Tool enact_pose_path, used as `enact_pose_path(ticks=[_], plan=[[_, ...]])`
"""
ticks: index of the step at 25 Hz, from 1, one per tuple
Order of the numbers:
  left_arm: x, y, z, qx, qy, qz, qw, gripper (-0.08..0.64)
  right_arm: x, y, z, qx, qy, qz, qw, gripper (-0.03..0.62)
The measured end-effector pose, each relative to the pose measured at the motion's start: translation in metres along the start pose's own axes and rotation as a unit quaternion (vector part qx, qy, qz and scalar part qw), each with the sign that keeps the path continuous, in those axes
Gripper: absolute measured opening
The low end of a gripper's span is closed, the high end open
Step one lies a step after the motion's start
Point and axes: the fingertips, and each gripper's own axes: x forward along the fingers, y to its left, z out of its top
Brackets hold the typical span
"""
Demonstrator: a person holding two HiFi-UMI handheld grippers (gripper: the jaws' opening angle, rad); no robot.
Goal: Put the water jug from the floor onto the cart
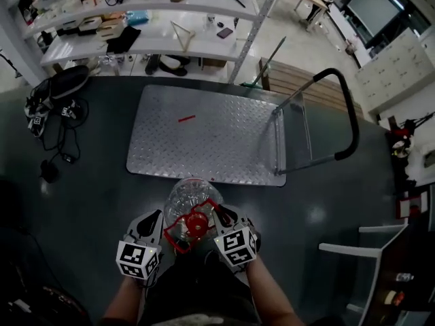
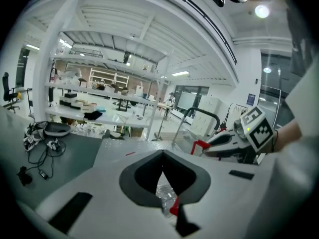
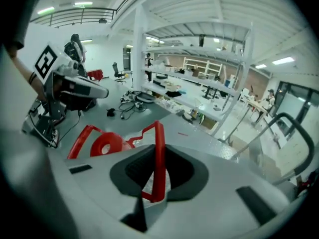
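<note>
Right tongs are clamped on one upright bar of the red handle. Left tongs are pressed nearly together, with a bit of that handle caught low between them. The handle tops the clear water jug, which is just in front of the near edge of the metal cart; whether it rests on the dark floor I cannot tell. Shelves stand beyond the cart.
</note>
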Motion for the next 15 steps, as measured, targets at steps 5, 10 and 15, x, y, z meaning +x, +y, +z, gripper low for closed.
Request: enact_pose_path(ticks=[5, 10, 15], plan=[[-0.026, 0.006, 0.044, 0.023, -0.029, 0.005, 0.9993, 0.008, -0.047, -0.024, 0.052, 0.036, -0.039, -0.028, 0.998, 0.040], [-0.036, 0.012, 0.074, 0.022, -0.055, 0.011, 0.9982, 0.006, -0.065, -0.041, 0.081, 0.014, -0.059, -0.051, 0.997, 0.040], [-0.030, 0.006, 0.079, 0.014, -0.054, 0.014, 0.9984, 0.008, -0.066, -0.068, 0.085, 0.001, -0.060, -0.067, 0.996, 0.040]])
